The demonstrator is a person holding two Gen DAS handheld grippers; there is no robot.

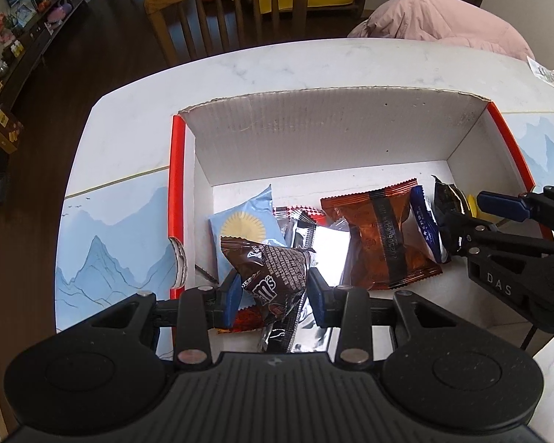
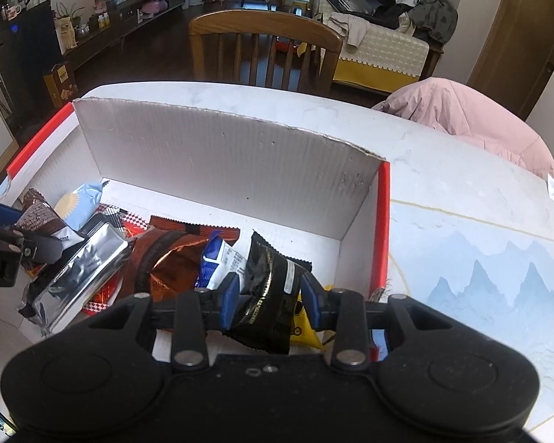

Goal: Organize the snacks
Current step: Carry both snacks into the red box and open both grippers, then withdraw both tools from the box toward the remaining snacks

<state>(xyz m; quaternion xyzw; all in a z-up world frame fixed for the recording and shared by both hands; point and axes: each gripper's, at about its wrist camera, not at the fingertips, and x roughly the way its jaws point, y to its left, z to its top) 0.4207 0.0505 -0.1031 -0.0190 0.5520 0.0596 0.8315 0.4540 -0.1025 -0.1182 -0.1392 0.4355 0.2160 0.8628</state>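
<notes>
A white cardboard box with red edges [image 1: 336,136] [image 2: 232,162] sits on the table and holds several snack packets. My left gripper [image 1: 273,291] is shut on a brown M&M's packet [image 1: 273,269] just above the box's near left part. My right gripper [image 2: 269,297] is shut on a black snack packet [image 2: 269,295] over the box's near right corner; it also shows in the left wrist view [image 1: 448,199]. An orange-brown packet [image 1: 384,236] [image 2: 166,258], a light blue packet [image 1: 240,221], a silver packet [image 2: 81,258] and a blue-white packet [image 2: 221,258] lie in the box.
The white marble table [image 1: 277,62] carries a blue mountain-print mat [image 1: 107,243] [image 2: 480,269] under the box. A wooden chair [image 1: 229,7] [image 2: 266,48] stands at the far edge. A pink coat [image 1: 443,18] [image 2: 472,118] lies at the far right. A yellow packet [image 2: 306,328] lies under the black one.
</notes>
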